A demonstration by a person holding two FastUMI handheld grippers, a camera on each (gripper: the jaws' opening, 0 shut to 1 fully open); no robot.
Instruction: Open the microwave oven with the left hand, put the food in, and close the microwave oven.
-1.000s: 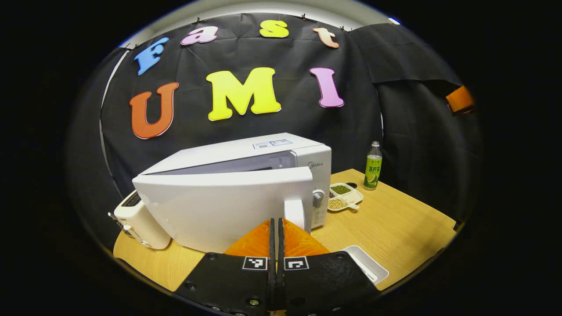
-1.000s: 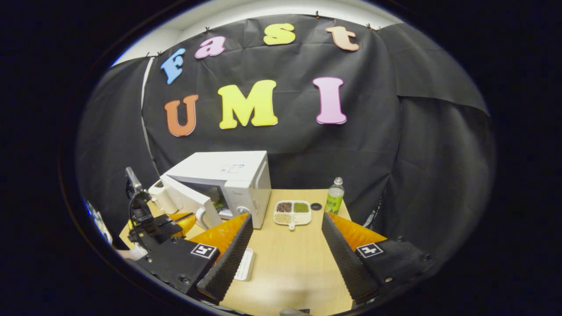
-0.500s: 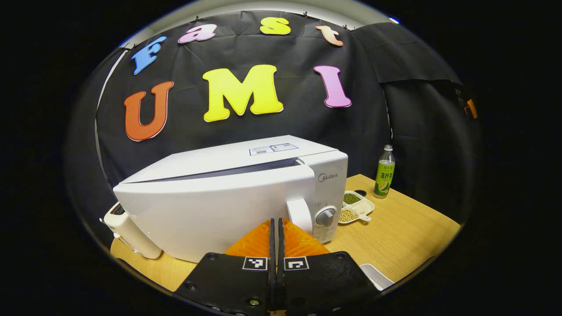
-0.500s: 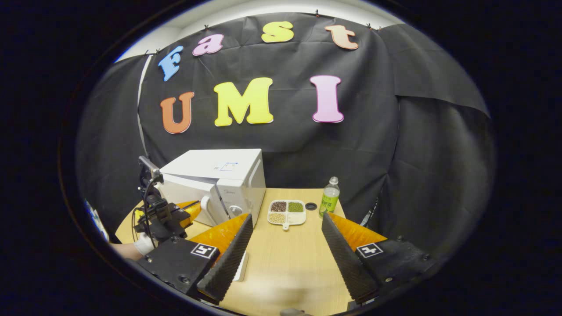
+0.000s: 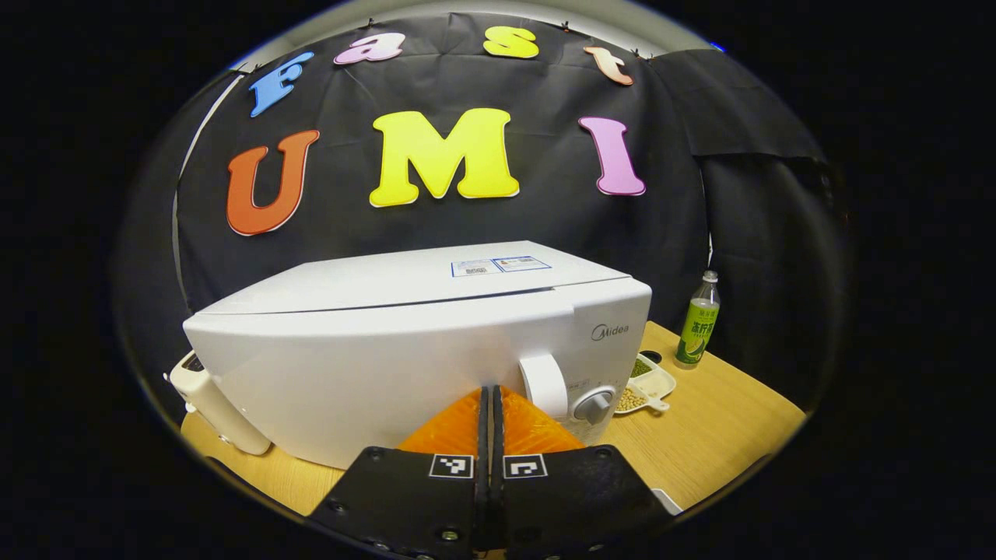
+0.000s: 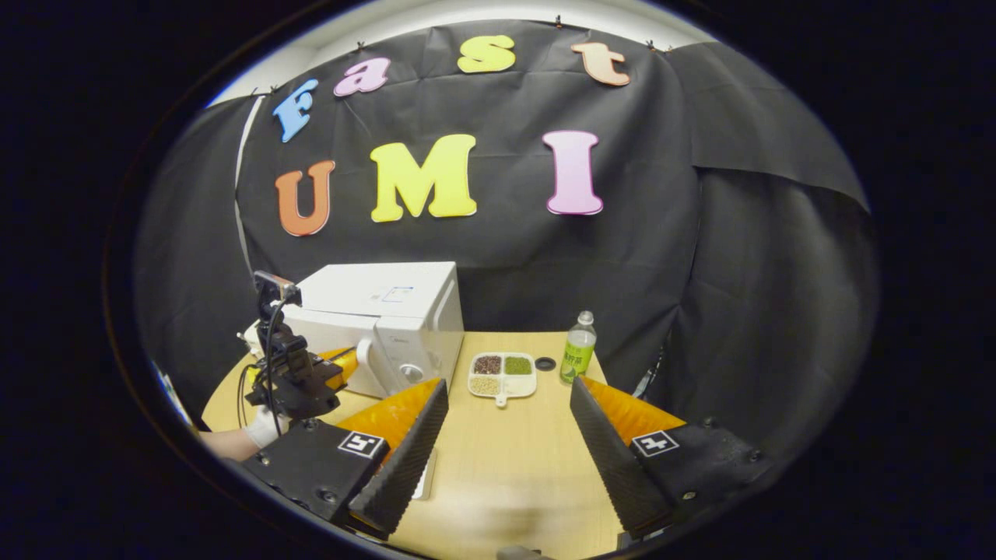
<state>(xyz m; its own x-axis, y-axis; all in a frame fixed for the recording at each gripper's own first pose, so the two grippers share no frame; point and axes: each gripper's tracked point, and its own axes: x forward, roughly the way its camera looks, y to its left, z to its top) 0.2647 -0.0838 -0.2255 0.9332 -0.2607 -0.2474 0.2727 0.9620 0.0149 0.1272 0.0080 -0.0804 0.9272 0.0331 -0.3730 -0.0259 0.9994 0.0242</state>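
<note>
Microwave door (image 5: pixel 366 373) flush shut; left tool (image 5: pixel 490 389) against it.

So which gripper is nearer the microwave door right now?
Left. The left gripper is at the microwave door, fingers shut together. The right gripper hangs open over the table, well back.

Light wooden table (image 6: pixel 506 467), white microwave oven (image 6: pixel 389 327) at its back left, divided bean tray (image 6: pixel 502 375) just right of it, green bottle (image 6: pixel 576 358) further right, toaster (image 5: pixel 210 400) left of the oven.
</note>
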